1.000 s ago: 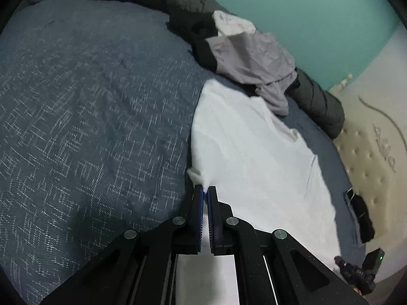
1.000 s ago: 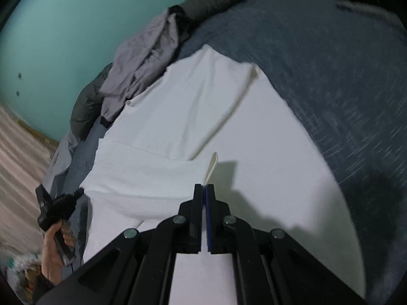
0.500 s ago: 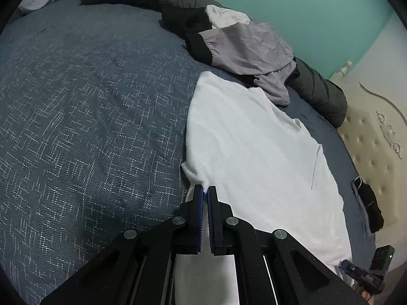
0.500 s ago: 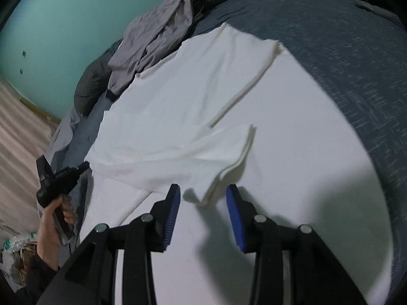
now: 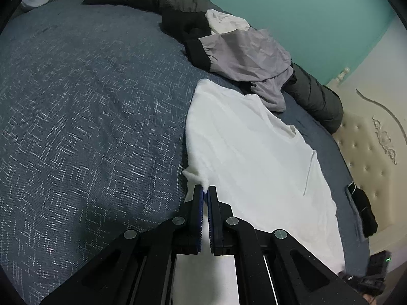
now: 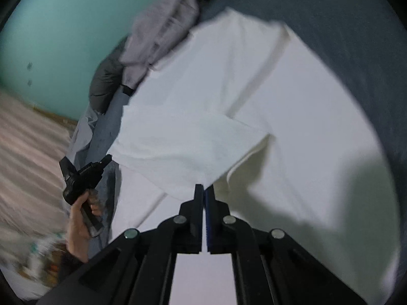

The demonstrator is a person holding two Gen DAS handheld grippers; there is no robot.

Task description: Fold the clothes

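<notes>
White cotton T-shirt [image 5: 254, 152] lies spread on the blue woven bedspread [image 5: 89, 127], both the left gripper [image 5: 205, 190] and right gripper [image 6: 204, 189] clenched on its near edges.

Teal wall [image 5: 318, 12], cream tufted headboard [image 5: 366, 152], bed with blue-grey patterned cover [image 5: 84, 117], pale striped floor [image 6: 28, 137]

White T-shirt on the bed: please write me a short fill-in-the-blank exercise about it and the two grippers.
1. The white T-shirt lies on a dark ____ bedspread.
2. The left gripper is ____ on the shirt's edge.
3. The grey garment lies beside a ____ wall.
4. The right gripper pinches a ____ flap of the shirt.

Missing words: blue; shut; green; folded
</notes>
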